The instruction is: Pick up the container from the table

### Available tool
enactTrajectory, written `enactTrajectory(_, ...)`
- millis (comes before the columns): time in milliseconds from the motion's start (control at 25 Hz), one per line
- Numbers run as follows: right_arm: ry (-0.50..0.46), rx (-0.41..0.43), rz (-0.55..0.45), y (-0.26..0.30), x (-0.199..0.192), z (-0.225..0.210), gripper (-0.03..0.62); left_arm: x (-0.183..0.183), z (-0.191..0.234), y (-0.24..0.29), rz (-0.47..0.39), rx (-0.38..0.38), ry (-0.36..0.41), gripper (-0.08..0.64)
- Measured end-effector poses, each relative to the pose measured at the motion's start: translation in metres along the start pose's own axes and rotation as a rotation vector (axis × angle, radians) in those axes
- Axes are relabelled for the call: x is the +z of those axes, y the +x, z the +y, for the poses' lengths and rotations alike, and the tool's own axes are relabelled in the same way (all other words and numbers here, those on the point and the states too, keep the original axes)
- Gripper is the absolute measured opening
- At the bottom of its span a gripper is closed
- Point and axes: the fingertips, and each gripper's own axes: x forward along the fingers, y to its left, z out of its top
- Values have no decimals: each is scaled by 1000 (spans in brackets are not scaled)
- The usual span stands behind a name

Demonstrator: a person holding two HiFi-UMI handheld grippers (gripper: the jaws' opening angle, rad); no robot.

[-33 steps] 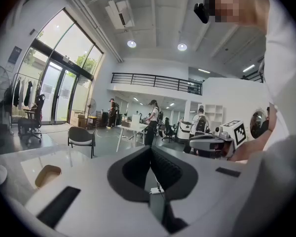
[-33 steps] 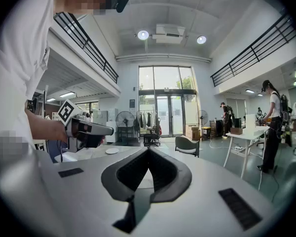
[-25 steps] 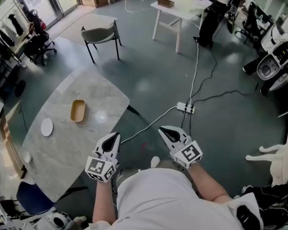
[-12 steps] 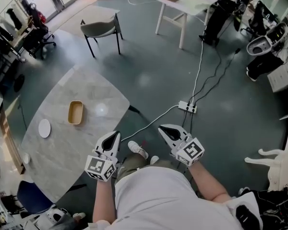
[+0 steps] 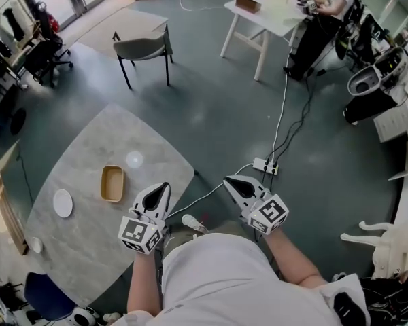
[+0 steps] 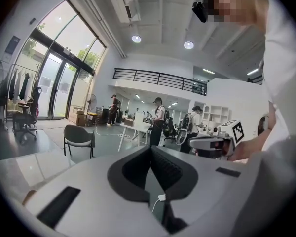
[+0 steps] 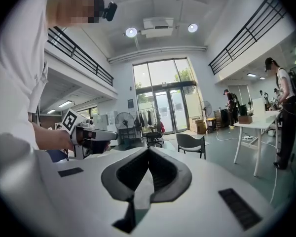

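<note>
In the head view, the container is lying flat on the worktop, near its middle, with a plate just beside it and nothing touching it. The left tool is hanging over the worktop's near edge, its tip pointing past the container and near it but not reaching it. The right tool is hanging over the floor, well apart from the container. In the left gripper view, the left tool is showing its jaws pressed together at the tips with nothing between them, and it is looking out level across the room rather than down at the container. In the right gripper view, the right tool is likewise closed and empty, facing the glass doors. By my reading, nothing of the pick-up is done yet: a tool is yet to open, come down round the container, close on it and lift it.
</note>
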Motion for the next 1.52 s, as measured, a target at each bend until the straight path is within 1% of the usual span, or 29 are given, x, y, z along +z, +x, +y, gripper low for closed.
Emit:
enactTrajectory(160,-17,29,18,42,-1,20,11,-14,39,-22,4,27,-16,2)
enactTrajectory(280,-25,78,31,76,0,29,11,-20,66,-33,7,71,-34,2)
enactTrajectory(480,-1,192,54,119,6,22,23,-21,92,-43,-6,187,-87,3)
enactTrajectory(600,-7,272,81,149,7,22,32,-22,110,-52,-11,265,-116,2)
enactTrajectory(760,-47,391,122,193,9,26,35,-26,135,-67,-20,397,-156,2)
enactTrajectory(920,-49,528,165,235,10,33,35,-27,149,-86,-49,555,-219,2)
enactTrajectory(1120,-132,711,232,278,-4,53,48,-39,158,-108,-50,727,-278,2)
enactTrajectory(1320,-198,875,295,308,-26,81,68,-53,156,-139,-49,899,-336,3)
enactTrajectory(1520,-272,1040,360,326,-54,118,83,-73,133,-167,-48,1073,-408,2)
